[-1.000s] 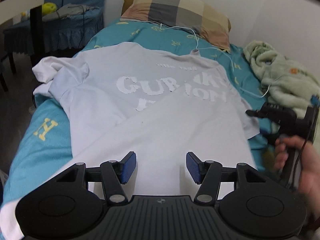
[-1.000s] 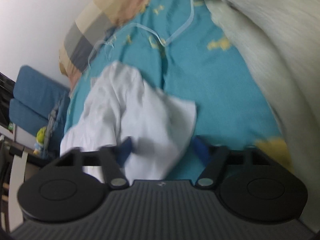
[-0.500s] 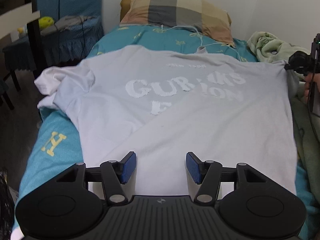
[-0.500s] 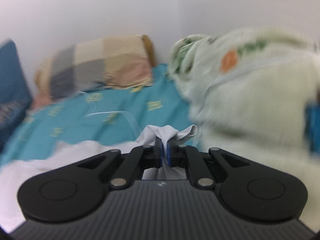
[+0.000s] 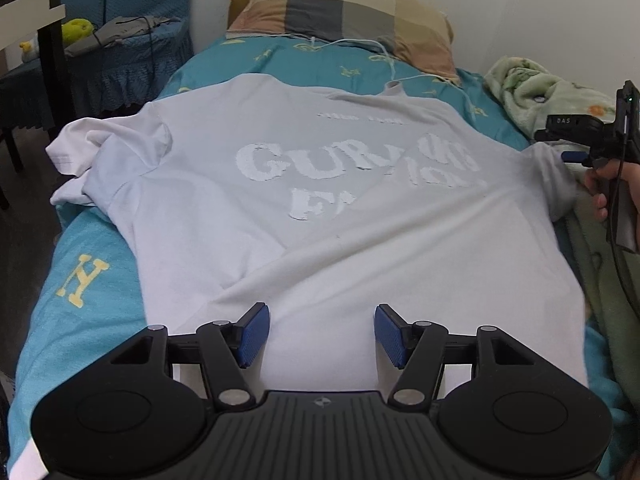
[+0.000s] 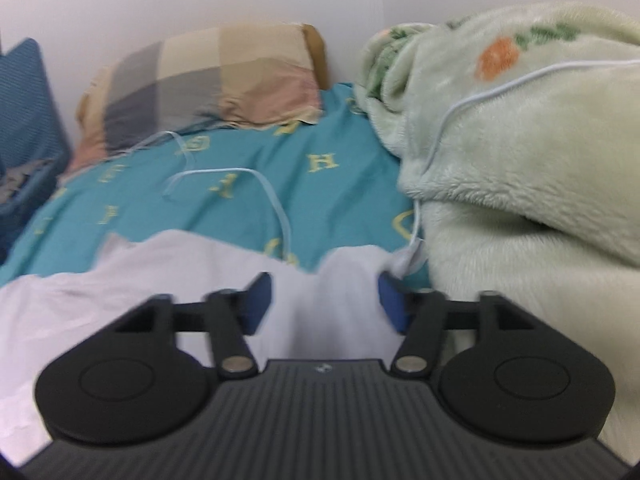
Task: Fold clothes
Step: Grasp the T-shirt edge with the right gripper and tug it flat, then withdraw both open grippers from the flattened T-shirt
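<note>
A white T-shirt (image 5: 320,208) lies spread flat, printed side up, across a bed with a teal sheet (image 5: 80,280), its collar pointing toward the checked pillow (image 5: 340,4) at the head of the bed and its hem nearest the left wrist camera. The left gripper (image 5: 322,336) hovers over the hem end of the shirt, fingers spread wide with the blue pads clear of each other and nothing pinched between them; white cloth fills the gap beneath. The shirt's left sleeve (image 5: 100,160) is bunched and rumpled at the bed's edge, while a diagonal crease runs across the lower body of the shirt. At the far right of that view the right gripper (image 5: 576,148) sits beside the shirt's other sleeve, held in a hand (image 5: 616,188) that grips its handle. Seen from the right wrist camera, the right gripper (image 6: 324,300) is likewise spread apart, and the edge of the T-shirt (image 6: 200,272) lies under and between its fingers, not pinched; whether the pads touch the cloth cannot be told through the blur. Just to the right of it rises a pale green fleece blanket (image 6: 520,140), heaped along the wall side of the bed, with a thin white cable (image 6: 460,108) trailing over it and onto the sheet.
</note>
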The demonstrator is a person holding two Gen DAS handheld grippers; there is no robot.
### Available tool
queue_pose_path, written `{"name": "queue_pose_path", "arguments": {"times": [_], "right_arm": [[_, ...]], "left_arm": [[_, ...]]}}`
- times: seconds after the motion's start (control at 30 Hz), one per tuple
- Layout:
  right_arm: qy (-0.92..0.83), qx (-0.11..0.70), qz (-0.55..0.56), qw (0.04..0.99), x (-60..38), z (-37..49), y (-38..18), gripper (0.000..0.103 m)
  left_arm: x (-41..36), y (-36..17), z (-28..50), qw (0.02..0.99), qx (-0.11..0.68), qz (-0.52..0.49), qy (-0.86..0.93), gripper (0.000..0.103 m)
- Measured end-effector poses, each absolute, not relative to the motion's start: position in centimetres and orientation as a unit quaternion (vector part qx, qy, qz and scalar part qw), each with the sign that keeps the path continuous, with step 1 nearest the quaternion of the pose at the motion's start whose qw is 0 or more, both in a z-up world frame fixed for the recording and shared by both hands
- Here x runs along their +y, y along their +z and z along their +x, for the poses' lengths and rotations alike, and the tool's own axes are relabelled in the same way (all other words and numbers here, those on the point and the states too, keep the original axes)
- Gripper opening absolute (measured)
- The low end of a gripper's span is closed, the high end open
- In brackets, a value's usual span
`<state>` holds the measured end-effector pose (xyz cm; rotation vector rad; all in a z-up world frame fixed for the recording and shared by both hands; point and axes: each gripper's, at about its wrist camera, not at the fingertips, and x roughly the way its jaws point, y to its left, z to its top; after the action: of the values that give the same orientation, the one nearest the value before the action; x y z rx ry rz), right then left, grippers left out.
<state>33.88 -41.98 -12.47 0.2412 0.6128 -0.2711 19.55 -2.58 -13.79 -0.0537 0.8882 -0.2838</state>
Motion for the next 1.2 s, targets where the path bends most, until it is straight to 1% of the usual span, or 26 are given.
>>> {"name": "queue_pose_path", "arguments": {"times": [0.2, 0.33, 0.43, 0.57, 0.67, 0.8, 0.83, 0.87, 1.1, 1.17, 1.2], "right_arm": [[-0.094, 0.326, 0.175, 0.924, -38.9, 25.0, -9.8, 0.067], [-0.074, 0.364, 0.224, 0.901, -37.1, 18.2, -7.9, 0.067], [-0.055, 0.350, 0.258, 0.899, -35.8, 13.4, -6.5, 0.067], [-0.052, 0.333, 0.290, 0.896, -35.1, 8.9, -6.3, 0.067], [-0.044, 0.329, 0.308, 0.892, -34.9, 7.2, -7.3, 0.067], [-0.050, 0.343, 0.286, 0.893, -35.1, 7.3, -8.2, 0.068], [-0.050, 0.343, 0.288, 0.893, -35.4, 7.2, -8.4, 0.079], [-0.051, 0.339, 0.294, 0.892, -35.7, 7.2, -8.5, 0.086], [-0.038, 0.319, 0.327, 0.889, -37.1, 6.7, -8.7, 0.085], [-0.037, 0.313, 0.329, 0.890, -37.3, 6.6, -8.7, 0.085], [-0.040, 0.313, 0.329, 0.890, -37.4, 6.7, -8.8, 0.085]], "left_arm": [[-4.3, -12.2, 16.7, 0.895, 0.394, -0.023, -0.207, 0.062], [-6.3, -11.0, 13.6, 0.884, 0.376, -0.008, -0.279, 0.062], [-8.3, -10.2, 10.3, 0.876, 0.361, 0.025, -0.319, 0.062], [-10.8, -10.6, 6.0, 0.848, 0.380, 0.030, -0.368, 0.062], [-12.7, -11.8, 3.3, 0.830, 0.393, 0.045, -0.393, 0.062], [-14.8, -13.5, 1.7, 0.818, 0.404, 0.082, -0.401, 0.062], [-15.1, -13.8, 1.8, 0.819, 0.406, 0.085, -0.396, 0.062], [-15.2, -14.0, 1.9, 0.820, 0.409, 0.088, -0.391, 0.062], [-16.8, -15.6, 2.3, 0.823, 0.422, 0.123, -0.360, 0.062], [-17.5, -16.0, 1.9, 0.823, 0.420, 0.148, -0.353, 0.058], [-17.7, -16.0, 1.8, 0.825, 0.417, 0.155, -0.348, 0.049]]}}
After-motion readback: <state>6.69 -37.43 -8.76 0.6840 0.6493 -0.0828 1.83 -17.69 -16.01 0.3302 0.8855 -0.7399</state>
